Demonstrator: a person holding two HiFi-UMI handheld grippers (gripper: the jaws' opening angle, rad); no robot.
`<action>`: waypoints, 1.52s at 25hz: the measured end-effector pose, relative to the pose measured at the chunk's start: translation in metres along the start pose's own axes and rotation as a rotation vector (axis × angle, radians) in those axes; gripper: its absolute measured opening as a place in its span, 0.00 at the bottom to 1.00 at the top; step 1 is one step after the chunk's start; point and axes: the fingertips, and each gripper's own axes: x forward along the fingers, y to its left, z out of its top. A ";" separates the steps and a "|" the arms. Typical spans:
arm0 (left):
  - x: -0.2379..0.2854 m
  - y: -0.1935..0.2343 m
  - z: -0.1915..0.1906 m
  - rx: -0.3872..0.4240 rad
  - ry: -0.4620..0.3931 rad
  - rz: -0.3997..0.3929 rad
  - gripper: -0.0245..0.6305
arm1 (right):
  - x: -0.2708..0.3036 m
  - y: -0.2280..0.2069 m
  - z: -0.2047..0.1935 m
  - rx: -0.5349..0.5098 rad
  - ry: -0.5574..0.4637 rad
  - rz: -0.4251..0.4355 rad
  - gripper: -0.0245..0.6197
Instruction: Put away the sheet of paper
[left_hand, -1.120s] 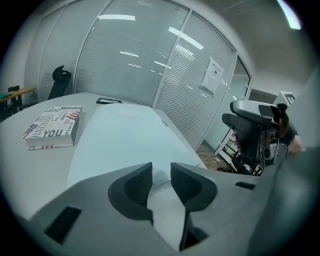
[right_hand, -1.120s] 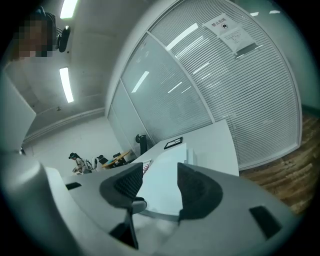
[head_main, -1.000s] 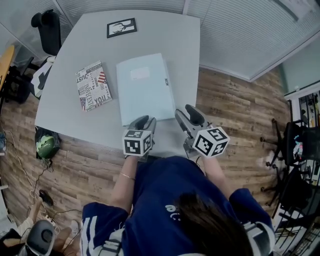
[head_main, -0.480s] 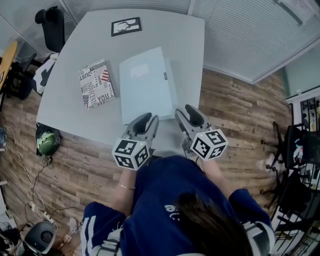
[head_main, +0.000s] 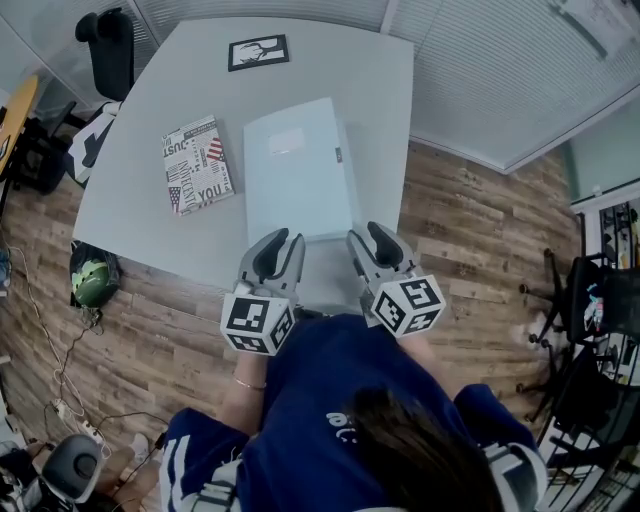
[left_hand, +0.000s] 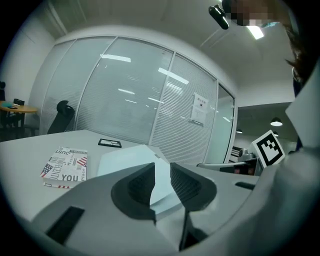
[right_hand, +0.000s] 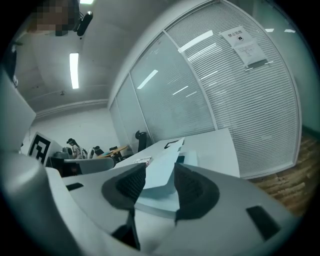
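L gripper (head_main: 284, 240) fingers released, apart at folder (head_main: 298, 165) near edge; R gripper (head_main: 367, 236) fingers closing, folder edge between, not yet clenched.

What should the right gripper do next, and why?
Probably finish closing the right gripper on the near edge of the blue folder: its jaws are closing with that edge between them, not yet pinched. The left gripper sits open alongside.

Notebook (head_main: 198, 165) cover: I read "JUST" at top, "YOU" at bottom; words between not legible to me. White label (head_main: 287, 141) on folder (head_main: 300, 195): no print I can read. Notice (right_hand: 245, 47) on glass wall (right_hand: 200, 100): too small.
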 end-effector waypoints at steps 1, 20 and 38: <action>-0.001 0.000 0.000 0.000 -0.001 -0.001 0.19 | 0.000 0.003 0.000 -0.014 0.002 0.000 0.32; -0.016 0.000 0.001 0.036 -0.028 0.019 0.04 | -0.002 0.030 0.001 -0.189 0.011 -0.025 0.05; -0.008 0.006 -0.001 0.106 -0.007 0.064 0.04 | 0.007 0.019 -0.003 -0.225 0.055 -0.058 0.05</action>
